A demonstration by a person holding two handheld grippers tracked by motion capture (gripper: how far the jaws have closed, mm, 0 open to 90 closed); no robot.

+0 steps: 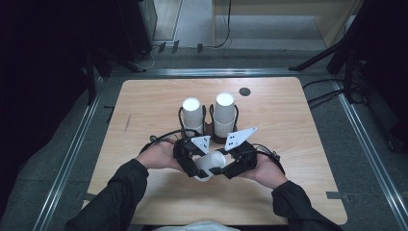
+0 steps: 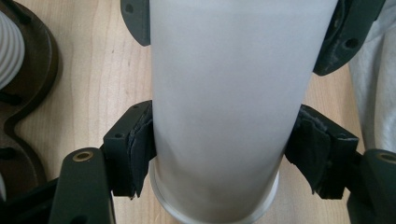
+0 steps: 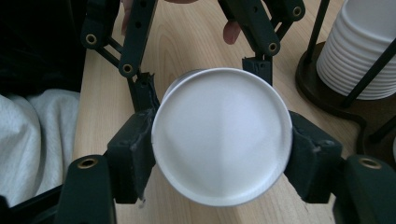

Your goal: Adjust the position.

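- We see a single white cup [image 1: 210, 165] lying on its side above the wooden table [image 1: 298, 144], just in front of the dark cup holder [image 1: 210, 134] and on the person's side of it.
- Our left gripper [image 1: 195, 166] clamps the cup across its body: in the left gripper view both pads press the white wall of the cup [image 2: 224, 107] near one end, where a rim shows at the bottom of that view.
- Our right gripper [image 1: 226, 168] has the same cup between its pads too. In the right gripper view the round flat end of the cup [image 3: 222, 135] faces the camera and the two pads sit tight against its edge on either side, so we read it as gripping the cup.
- In that same view the left gripper [image 3: 196, 84] shows farther off, behind the cup, its pads on the cup's far part.
- In the high view the two grippers meet nose to nose over the cup, with a hand behind each and dark sleeves coming in from the near edge of the table.
- Two stacks of white cups [image 1: 208, 115] stand upright in the holder, side by side beyond the held cup and well clear of it; the right stack rises a little higher.
- The ribbed side of one stack [image 3: 359, 51] shows at the upper right of the right gripper view, inside the holder's thin black uprights.
- A small dark round disc [image 1: 245, 91] lies in the table beyond the holder, towards its right.
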